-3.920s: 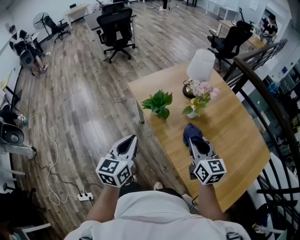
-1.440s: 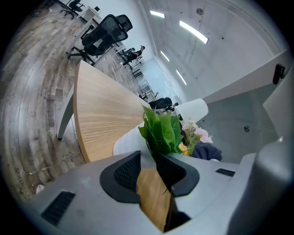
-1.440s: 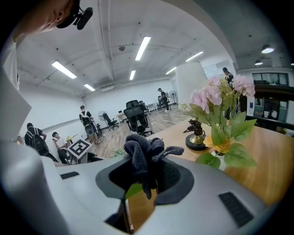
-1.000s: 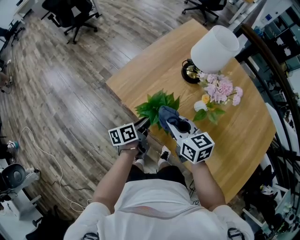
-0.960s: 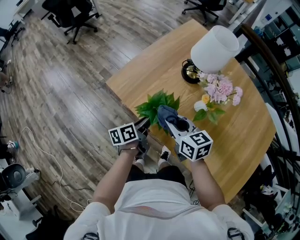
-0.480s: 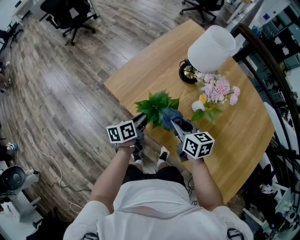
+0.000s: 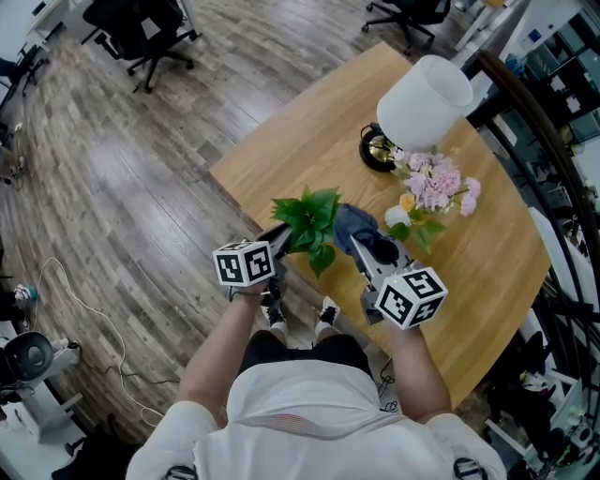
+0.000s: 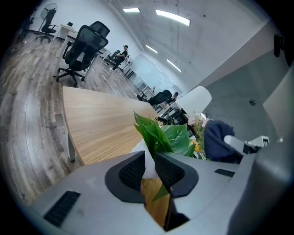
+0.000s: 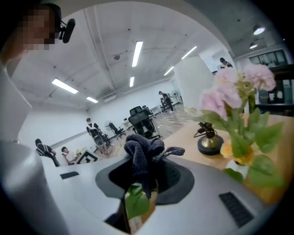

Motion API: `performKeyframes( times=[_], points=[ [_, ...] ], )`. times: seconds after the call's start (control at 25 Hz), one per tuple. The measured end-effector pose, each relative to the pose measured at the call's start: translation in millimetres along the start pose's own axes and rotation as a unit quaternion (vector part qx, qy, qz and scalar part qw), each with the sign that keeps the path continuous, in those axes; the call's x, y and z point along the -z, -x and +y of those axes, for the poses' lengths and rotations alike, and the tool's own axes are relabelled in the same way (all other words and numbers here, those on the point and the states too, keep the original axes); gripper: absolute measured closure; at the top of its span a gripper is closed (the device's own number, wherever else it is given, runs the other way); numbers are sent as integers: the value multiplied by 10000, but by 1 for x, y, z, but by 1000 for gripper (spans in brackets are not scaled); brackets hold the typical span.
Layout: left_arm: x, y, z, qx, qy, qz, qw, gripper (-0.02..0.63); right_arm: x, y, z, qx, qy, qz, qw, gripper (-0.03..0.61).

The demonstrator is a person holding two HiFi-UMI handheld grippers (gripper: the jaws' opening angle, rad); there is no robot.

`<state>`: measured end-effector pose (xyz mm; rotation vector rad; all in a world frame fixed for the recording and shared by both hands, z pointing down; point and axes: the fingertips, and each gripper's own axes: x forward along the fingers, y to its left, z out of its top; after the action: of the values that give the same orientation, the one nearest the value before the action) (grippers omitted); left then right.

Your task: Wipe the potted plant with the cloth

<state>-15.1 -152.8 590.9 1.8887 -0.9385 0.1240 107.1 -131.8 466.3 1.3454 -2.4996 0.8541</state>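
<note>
currently the potted plant (image 7: 307,217) is gripped at its white pot (image 8: 142,153) by the nearly closed left tongs (image 8: 148,161) at the tabletop (image 7: 309,141) edge; the dark cloth (image 9: 141,153) is clamped in the right tongs (image 9: 147,173), just beside the plant.

Open-plan office. In the head view, a grey wood-plank floor (image 7: 112,178) spreads to the left of and beyond the jaws of the left gripper (image 7: 284,238), and a black swivel office chair on castors (image 7: 141,33) stands well beyond them. In the left gripper view, a black high-backed chair with a headrest (image 8: 81,46) stands far ahead and left of the jaws, with pale desks (image 8: 73,28) and a pedestal fan (image 8: 48,13) behind it. Long white strip lights (image 8: 172,17) cross the grey ceiling above. In the right gripper view, far beyond the jaws of the right gripper (image 9: 144,170), seated people (image 9: 94,131) work among more black office chairs (image 9: 140,118).
</note>
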Motion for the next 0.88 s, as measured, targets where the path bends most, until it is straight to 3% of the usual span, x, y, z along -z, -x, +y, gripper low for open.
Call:
performKeyframes(
  times=[0.08,0.16,0.28,0.44,0.6,0.76,0.88],
  points=[
    [0,-1,0,-6,-37,-2,10000,546,-6,-26,11,-305,-106,70,9995,419],
    [-1,-2,0,2,-16,-21,10000,548,3,-52,6,-347,-252,345,9985,419],
    [-1,-4,-1,36,28,-32,10000,548,23,-64,-23,121,-478,626,9968,419],
    [-3,-4,0,70,8,-47,10000,548,35,-41,-60,681,-747,594,9931,419],
    [-3,-4,0,143,68,-64,9999,548,31,-17,-72,1162,-442,508,9909,419],
    [-3,-6,0,131,30,-51,9999,548,-21,-16,-33,825,437,-184,9955,419],
    [-4,-6,0,140,49,-60,9999,548,-39,-41,3,169,505,-293,9982,419]
  ],
)
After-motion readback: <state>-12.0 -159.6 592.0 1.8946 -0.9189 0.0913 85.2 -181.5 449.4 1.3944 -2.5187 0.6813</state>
